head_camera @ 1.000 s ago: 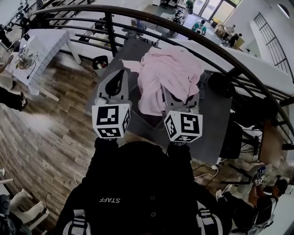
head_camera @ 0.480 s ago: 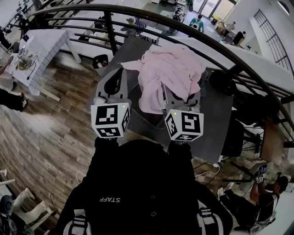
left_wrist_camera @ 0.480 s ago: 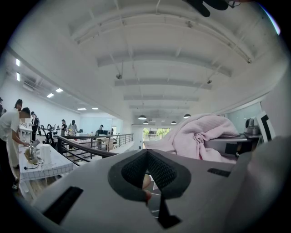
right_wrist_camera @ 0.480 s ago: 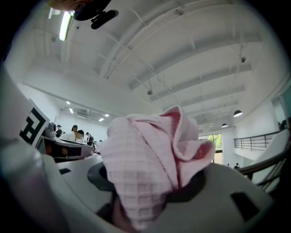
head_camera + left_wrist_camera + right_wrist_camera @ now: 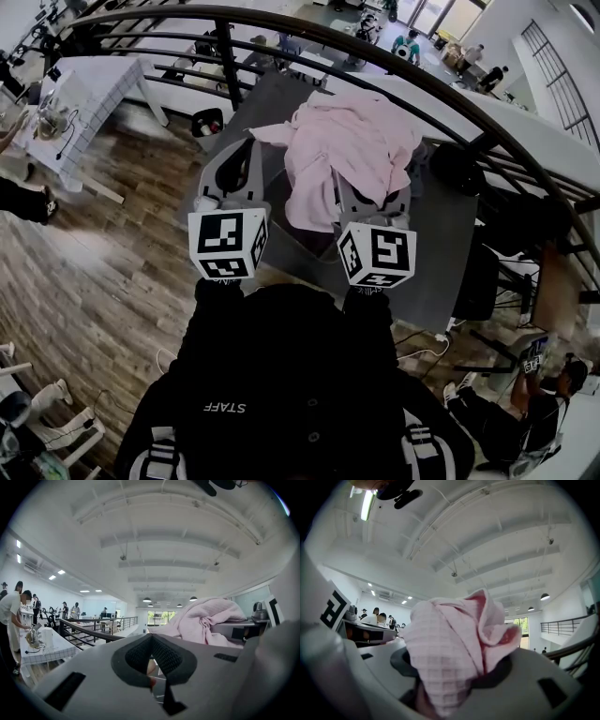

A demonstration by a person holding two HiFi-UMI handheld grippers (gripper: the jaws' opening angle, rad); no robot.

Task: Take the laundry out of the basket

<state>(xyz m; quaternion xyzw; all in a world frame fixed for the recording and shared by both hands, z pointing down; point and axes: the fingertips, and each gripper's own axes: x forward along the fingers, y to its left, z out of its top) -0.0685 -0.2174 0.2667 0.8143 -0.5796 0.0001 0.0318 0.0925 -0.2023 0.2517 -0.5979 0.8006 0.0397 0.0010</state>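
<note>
1. Pink waffle-weave cloth point(image 5: 347, 155) lies heaped over the grey table point(image 5: 441, 253), with its lower folds hanging toward us. We cannot tell the basket apart from the dark shapes beneath it.
2. Our right gripper point(image 5: 454, 677) is clenched on a bunched fold of that cloth, which bulges up between its 2 jaws and fills the right gripper view.
3. Our left gripper point(image 5: 151, 656) has its 2 jaws pressed together with nothing between them. It hangs just beside the cloth's left edge, apart from it.
4. We judge the cloth soft, light and limp. It will sag and trail from 1 hold, and it could snag on a rim as it lifts. The waffle texture should grip well, so slipping seems unlikely.
5. We think the best hold for the left is a thick gathered fold near the cloth's left edge, well apart from the right's hold, so the weight spreads across 2 points.
</note>
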